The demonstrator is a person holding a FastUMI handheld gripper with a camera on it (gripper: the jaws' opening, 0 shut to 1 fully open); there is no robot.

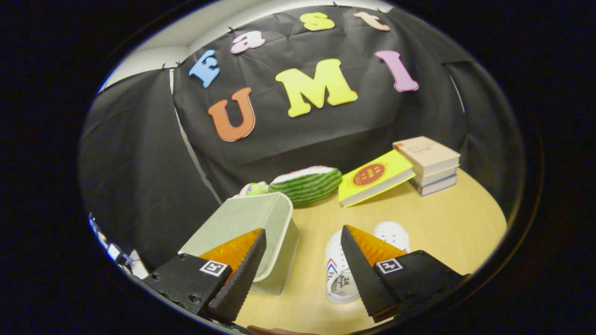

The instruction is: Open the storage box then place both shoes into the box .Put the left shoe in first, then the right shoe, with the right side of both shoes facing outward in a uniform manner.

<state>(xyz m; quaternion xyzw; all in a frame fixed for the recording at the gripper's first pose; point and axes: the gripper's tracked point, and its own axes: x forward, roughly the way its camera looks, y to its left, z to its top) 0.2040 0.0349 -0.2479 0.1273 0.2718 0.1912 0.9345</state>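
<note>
While spread wide over the table, the parts read as follows.
Gripper: fingers apart, gripping nothing.
Storage box: pale green, lid raised, by the left finger.
Shoes: white, beside the right finger; insole print too small to read.
Yellow book: red emblem, probably lettered, illegible.

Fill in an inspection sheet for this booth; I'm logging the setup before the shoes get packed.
Surface: light wooden table, bare at its middle.
Job's things: pale green storage box, lid closed, beyond the left finger; two white shoes side by side, partly behind the right finger.
Clutter: watermelon toy; small green toy beside it; yellow book leaning on a stack of books.
Grippers: gripper open, holding nothing.
Cables: nothing seen.
Surroundings: black cloth wall.
</note>
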